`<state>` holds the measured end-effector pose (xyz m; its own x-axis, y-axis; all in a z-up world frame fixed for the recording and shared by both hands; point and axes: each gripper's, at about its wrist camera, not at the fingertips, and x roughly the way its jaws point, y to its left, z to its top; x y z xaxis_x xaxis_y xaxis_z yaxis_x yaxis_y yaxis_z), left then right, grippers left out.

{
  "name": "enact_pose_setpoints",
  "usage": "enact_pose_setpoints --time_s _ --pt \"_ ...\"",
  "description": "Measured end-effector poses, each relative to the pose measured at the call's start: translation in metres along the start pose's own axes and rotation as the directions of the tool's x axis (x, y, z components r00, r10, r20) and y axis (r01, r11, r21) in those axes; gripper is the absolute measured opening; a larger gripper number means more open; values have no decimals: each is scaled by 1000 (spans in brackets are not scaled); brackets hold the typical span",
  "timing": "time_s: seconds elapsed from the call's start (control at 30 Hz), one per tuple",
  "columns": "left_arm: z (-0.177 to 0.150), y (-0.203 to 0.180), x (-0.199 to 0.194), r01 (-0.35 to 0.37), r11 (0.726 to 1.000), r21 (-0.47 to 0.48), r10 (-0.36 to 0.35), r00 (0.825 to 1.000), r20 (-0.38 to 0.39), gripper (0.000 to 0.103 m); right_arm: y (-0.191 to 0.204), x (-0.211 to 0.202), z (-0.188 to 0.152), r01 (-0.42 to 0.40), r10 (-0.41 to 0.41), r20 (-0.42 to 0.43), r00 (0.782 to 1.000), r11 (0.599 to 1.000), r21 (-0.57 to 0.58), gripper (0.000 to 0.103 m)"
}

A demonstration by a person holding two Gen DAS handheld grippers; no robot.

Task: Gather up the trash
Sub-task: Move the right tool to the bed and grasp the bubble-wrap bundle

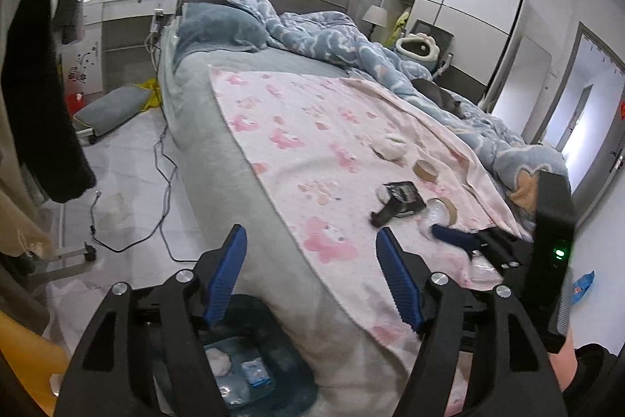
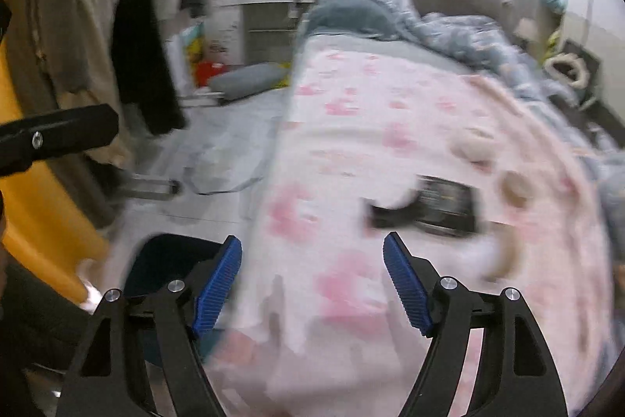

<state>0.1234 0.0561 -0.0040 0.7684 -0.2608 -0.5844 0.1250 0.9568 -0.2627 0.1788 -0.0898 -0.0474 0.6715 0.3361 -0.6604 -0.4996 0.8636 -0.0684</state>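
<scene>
On the pink blanket [image 1: 312, 143] lie a black wrapper [image 1: 398, 198], a crumpled white tissue [image 1: 390, 145] and two tape rolls [image 1: 425, 170]. My left gripper [image 1: 311, 229] is open and holds nothing, above the bed's edge and a dark blue bin [image 1: 273, 374] holding a white wad and a small packet. One blue finger [image 1: 453, 236] of my right gripper shows beside the nearer tape roll. In the blurred right wrist view my right gripper [image 2: 312, 239] is open and holds nothing, short of the black wrapper [image 2: 441, 206], with the bin [image 2: 168, 260] at lower left.
A crumpled blue duvet [image 1: 351, 38] covers the bed's far side. Cables [image 1: 164, 182] trail over the floor beside the bed, near a grey cushion [image 1: 109, 108]. Clothes [image 1: 43, 85] hang at the left. A blue wrapper [image 1: 584, 286] lies at the far right.
</scene>
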Motion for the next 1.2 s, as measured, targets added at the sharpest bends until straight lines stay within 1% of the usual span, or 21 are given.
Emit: enact_pose_setpoints --time_s 0.07,0.1,0.17,0.23,0.33,0.47,0.57,0.63,0.8,1.03,1.1,1.13,1.2 --pt "-1 -9 8 7 1000 7 -7 1000 -11 71 -17 -13 -9 91 -91 11 996 996 9 77" --pt "-2 -14 12 10 1000 11 -10 1000 -17 71 -25 -18 -14 123 -123 15 992 992 21 78" --pt "-3 -21 18 14 1000 15 -13 1000 -24 71 -41 -25 -22 159 -160 17 987 986 52 78" --pt "-4 -28 25 16 1000 21 -16 999 -32 71 -57 -33 -32 182 -184 13 983 979 94 78" --pt "-5 -36 35 23 999 23 -22 999 -46 72 -73 -40 -44 196 -197 0 980 972 132 78" --pt "-9 -47 45 35 999 30 -33 997 -67 72 -86 -49 -59 227 -229 -9 973 959 170 78" --pt "-12 -58 53 46 998 41 -42 996 -83 72 -93 -55 -68 236 -239 -12 971 951 201 78" --pt "-13 -64 56 51 997 50 -47 995 -89 72 -96 -57 -74 254 -256 -16 967 946 204 78" --pt "-16 -76 65 61 997 56 -55 993 -102 73 -99 -56 -83 256 -254 -37 966 945 205 78" --pt "-19 -91 79 73 996 60 -65 990 -128 73 -99 -41 -93 213 -202 -71 977 956 202 78" --pt "-20 -94 83 75 995 60 -66 989 -135 73 -97 -34 -94 211 -199 -78 977 959 189 78" --pt "-21 -96 85 77 995 60 -68 988 -139 73 -96 -30 -94 208 -196 -81 977 961 184 77" --pt "-22 -99 88 78 995 60 -68 987 -145 73 -97 -25 -93 213 -200 -89 976 960 183 71"
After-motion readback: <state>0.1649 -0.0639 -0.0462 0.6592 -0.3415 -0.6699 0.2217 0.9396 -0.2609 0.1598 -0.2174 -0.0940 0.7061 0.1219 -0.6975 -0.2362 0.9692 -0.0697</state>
